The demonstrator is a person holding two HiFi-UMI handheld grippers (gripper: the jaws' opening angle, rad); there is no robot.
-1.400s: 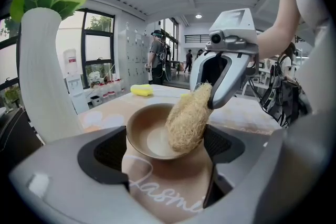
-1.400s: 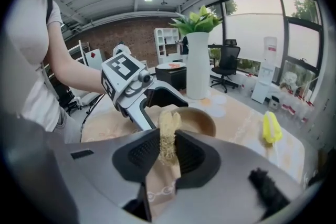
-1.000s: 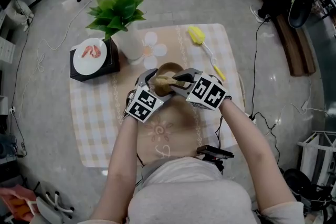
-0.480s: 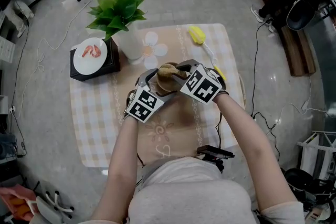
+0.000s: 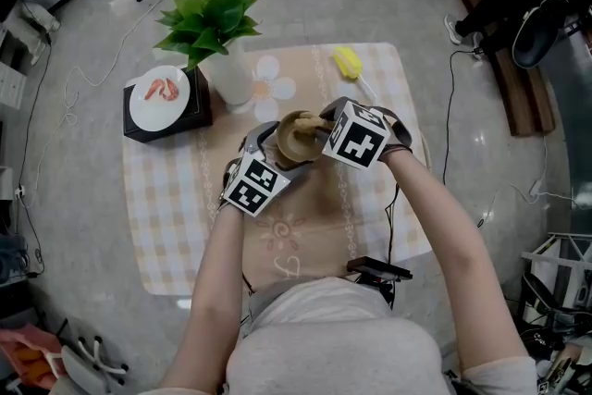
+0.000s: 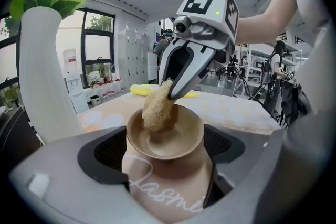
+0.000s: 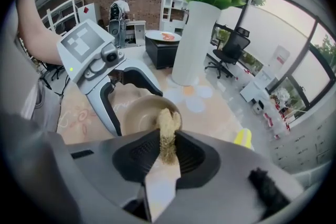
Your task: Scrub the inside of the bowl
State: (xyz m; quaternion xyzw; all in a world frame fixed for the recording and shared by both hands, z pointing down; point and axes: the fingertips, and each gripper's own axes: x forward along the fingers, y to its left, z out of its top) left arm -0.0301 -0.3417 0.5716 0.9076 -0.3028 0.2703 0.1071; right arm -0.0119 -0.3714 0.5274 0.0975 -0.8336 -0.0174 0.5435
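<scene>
Tan ceramic makes up the bowl [image 5: 294, 146], which sits at frame centre in the head view, on the checked cloth of the counter [image 5: 166, 227]. The left gripper [image 5: 275, 148] has its jaws spread wide and clamped on the bowl's outer sides, just below the rim. The right gripper [image 5: 313, 129] points steeply down from the right. Its jaws are pressed together, pinching a fibrous beige scrubber [image 6: 157, 107] whose lower end lies inside the bowl against its inner wall. Farther off, toward the upper left, a white vase [image 5: 228, 74] of green leaves stands beside a white plate [image 5: 159, 97] on a black box [image 5: 199, 113]. A yellow brush [image 5: 348, 62] lies near upper centre.
</scene>
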